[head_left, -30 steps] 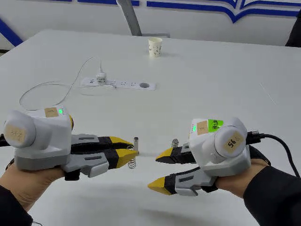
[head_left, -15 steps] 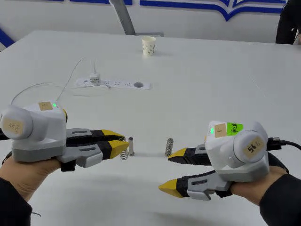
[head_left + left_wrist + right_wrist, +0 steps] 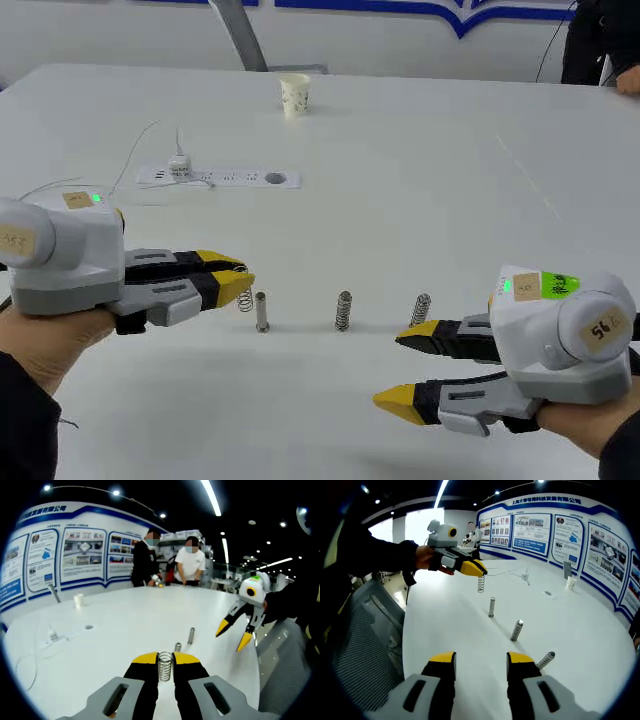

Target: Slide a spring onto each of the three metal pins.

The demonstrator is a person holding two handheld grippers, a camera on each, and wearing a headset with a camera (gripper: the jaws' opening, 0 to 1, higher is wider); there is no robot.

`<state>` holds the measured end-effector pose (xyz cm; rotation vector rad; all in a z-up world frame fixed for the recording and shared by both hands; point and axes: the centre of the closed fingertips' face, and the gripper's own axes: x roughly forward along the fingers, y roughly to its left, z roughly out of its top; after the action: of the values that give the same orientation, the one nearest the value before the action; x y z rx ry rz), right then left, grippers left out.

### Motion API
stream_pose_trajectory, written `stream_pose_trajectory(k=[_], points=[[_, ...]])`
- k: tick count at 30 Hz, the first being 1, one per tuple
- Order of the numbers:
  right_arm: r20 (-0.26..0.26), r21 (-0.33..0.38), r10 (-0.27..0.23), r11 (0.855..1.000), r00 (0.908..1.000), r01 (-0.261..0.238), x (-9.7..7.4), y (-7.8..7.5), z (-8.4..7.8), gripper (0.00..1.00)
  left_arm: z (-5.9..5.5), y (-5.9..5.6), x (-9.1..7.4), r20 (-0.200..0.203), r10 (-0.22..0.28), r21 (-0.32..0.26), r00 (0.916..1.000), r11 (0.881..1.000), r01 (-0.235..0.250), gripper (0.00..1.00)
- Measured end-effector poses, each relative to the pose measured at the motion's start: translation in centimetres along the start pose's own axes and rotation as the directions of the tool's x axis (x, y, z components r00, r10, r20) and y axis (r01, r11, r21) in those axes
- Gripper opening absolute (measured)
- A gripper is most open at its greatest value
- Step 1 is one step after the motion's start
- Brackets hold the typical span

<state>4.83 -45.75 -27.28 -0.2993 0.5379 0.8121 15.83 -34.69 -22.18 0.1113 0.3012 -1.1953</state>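
Observation:
Three pins stand in a row on the white table. The left pin [image 3: 261, 311] [image 3: 491, 607] is bare. The middle pin [image 3: 343, 311] [image 3: 516, 630] and the right pin [image 3: 421, 309] [image 3: 545, 660] each carry a spring. My left gripper [image 3: 243, 283] [image 3: 165, 659] is shut on a loose spring [image 3: 246, 297] [image 3: 165, 666] [image 3: 480, 584], held upright just left of the bare pin. My right gripper [image 3: 402, 368] [image 3: 481, 660] is open and holds nothing, its upper tip just right of the right pin.
A power strip [image 3: 215, 177] with a white cable lies at the back left, and a paper cup [image 3: 294, 95] stands beyond it. Two people [image 3: 170, 560] stand at the table's far side. A mesh chair [image 3: 360, 645] is beside the table.
My right gripper has drawn back to the right, away from the pins, and the two sprung pins now stand free. The left gripper has lifted its spring slightly beside the bare pin.

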Motion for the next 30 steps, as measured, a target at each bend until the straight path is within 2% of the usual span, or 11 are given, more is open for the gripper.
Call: stream_pose_trajectory(k=[8, 16, 25, 30], points=[[-0.003, 0.067, -0.070, 0.995, 0.9975, 0.070, -1.9, -1.5, -1.9, 0.42, 0.1, 1.0, 0.8, -0.005, 0.003, 0.005, 1.0000, 1.000, -0.003, 0.09], [0.015, 0.129, -0.151, 0.981, 0.9884, 0.148, -3.7, -3.2, -2.7, 0.44, -0.1, 1.5, 2.0, -0.017, -0.005, 0.005, 0.9998, 1.000, 0.005, 0.09], [0.018, 0.157, -0.203, 0.968, 0.9791, 0.197, -4.6, -4.1, -3.3, 0.50, -0.5, 1.6, 2.9, -0.026, -0.018, 0.002, 0.9995, 1.000, 0.018, 0.09], [0.028, 0.169, -0.232, 0.960, 0.9724, 0.224, -4.8, -4.6, -3.4, 0.56, -0.7, 1.5, 3.2, -0.032, -0.025, 0.005, 0.9992, 1.000, 0.026, 0.09]])
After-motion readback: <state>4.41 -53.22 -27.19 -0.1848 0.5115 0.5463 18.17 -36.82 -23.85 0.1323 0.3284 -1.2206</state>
